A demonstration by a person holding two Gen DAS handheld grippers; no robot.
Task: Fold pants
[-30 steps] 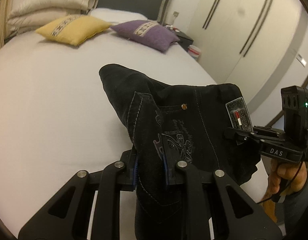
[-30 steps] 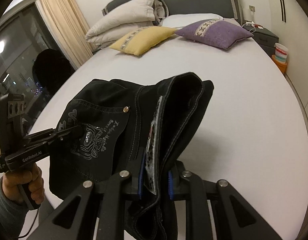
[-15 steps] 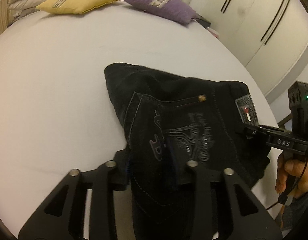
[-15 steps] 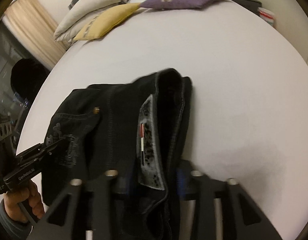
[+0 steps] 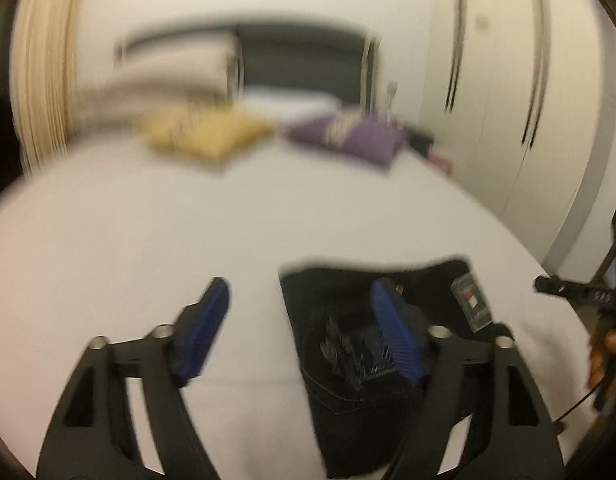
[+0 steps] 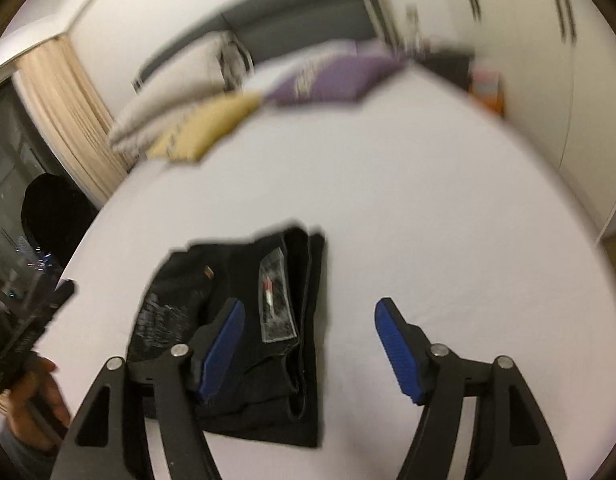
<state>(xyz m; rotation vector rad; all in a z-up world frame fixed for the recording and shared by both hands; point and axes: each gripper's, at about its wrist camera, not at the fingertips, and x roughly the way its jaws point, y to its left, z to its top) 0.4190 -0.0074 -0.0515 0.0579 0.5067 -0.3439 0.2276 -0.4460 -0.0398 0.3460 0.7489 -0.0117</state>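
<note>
The left gripper (image 5: 300,312) has matte black arms with ribbed blue pads (image 5: 212,320); its jaws are opening and stand wide, pinching nothing — one pad is over bare sheet, the other over the left part of the pants (image 5: 348,344). The pants are dark, heavy denim folded into a compact, roughly rectangular bundle with pale stitching, a pale embroidered pocket design, a small metal rivet and a grey brand patch (image 6: 274,300). They lie flat on the bed (image 5: 148,248), near its near edge, touching neither gripper. The sheet is smooth and white, with wide open room to the left, beyond and to the right of the bundle.

The right gripper (image 6: 308,324), built the same, is also opening and holds nothing; its left pad hovers over the bundle's middle, its right pad over bare sheet past the folded edge. Far off, blurred, lie a yellow cushion (image 5: 204,134) and a purple cushion (image 5: 348,140).
</note>
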